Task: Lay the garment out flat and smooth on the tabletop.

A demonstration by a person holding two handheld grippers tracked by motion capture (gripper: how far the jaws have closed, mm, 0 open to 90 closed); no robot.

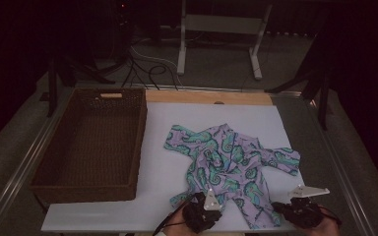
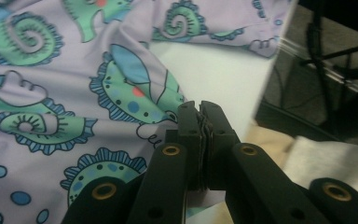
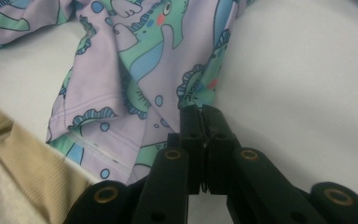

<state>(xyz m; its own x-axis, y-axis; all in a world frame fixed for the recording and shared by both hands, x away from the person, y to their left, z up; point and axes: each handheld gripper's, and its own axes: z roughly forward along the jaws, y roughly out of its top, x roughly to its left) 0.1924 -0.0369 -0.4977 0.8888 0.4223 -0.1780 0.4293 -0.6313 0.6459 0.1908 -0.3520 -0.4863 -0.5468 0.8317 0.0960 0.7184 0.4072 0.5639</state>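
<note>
I have the lilac seahorse-print garment (image 1: 229,164) spread near the front edge of the white worktop (image 1: 157,172), right of the brown wicker basket (image 1: 91,142). The left gripper (image 1: 203,212) and right gripper (image 1: 301,211) each have jaws together, apparently empty. I'd open both before nipping the hem.

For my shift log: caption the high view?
Both grippers, left and right, at the near edge of a patterned garment beside a basket.
</note>
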